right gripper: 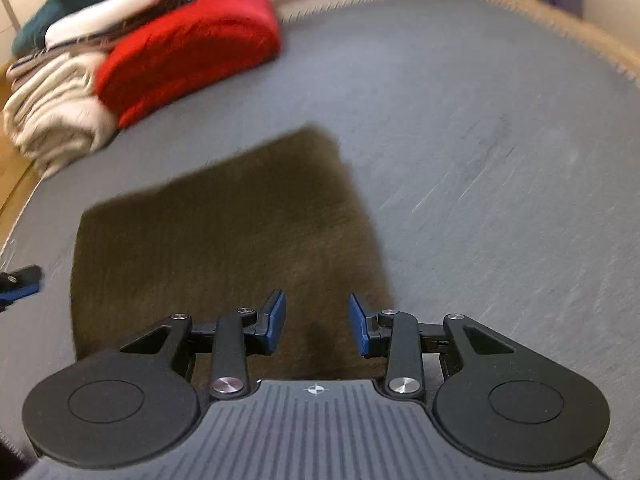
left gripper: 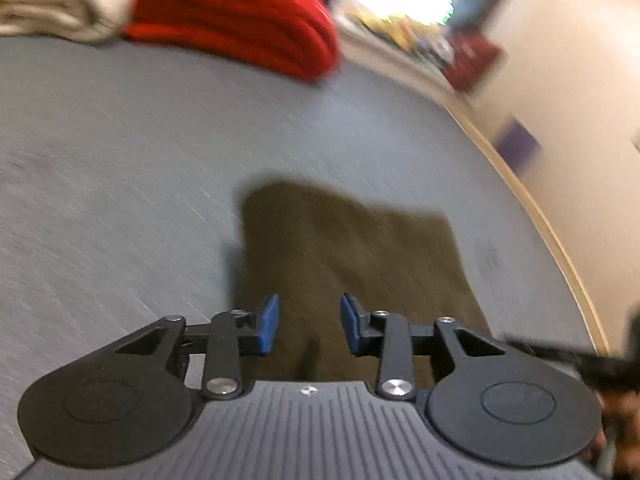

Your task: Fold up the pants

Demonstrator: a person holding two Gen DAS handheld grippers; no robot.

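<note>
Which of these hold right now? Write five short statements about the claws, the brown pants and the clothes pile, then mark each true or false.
1. The left claw is open with nothing between its pads. True.
2. The right claw is shut on the brown pants. False: it is open and grips nothing.
3. The brown pants lie as a flat, compact rectangle on the grey mat. True.
4. The red garment lies on top of the brown pants. False: it sits apart, in the pile at the mat's far side.
5. A cream garment sits beside the red one. True.
</note>
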